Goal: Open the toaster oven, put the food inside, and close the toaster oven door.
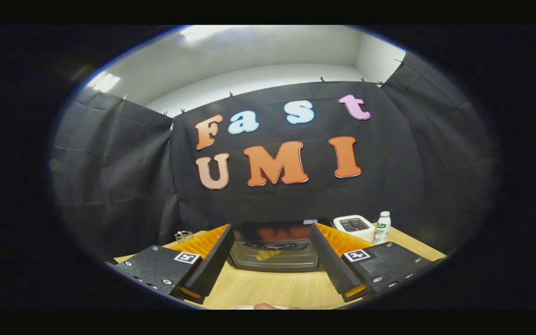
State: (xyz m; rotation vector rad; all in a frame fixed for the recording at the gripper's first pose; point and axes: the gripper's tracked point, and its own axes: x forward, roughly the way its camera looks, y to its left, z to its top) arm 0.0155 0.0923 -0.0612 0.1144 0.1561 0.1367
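Observation:
A black toaster oven (pixel 273 249) stands on the wooden table (pixel 272 288), ahead of my gripper (pixel 270 253) and framed between its two fingers. Its glass door looks closed, with a handle across the top of the door and something yellowish dimly showing behind the glass. My gripper is open wide, well short of the oven, with nothing between the fingers. At the near table edge, below the fingers, a sliver of a pale rim with something pinkish-brown (pixel 268 306) on it peeks into view; I cannot tell what it is.
A white box-shaped device (pixel 354 227) and a small white bottle (pixel 382 227) with a green label stand to the right of the oven. A small glass object (pixel 183 236) sits behind the left finger. Black cloth walls close the booth behind the table.

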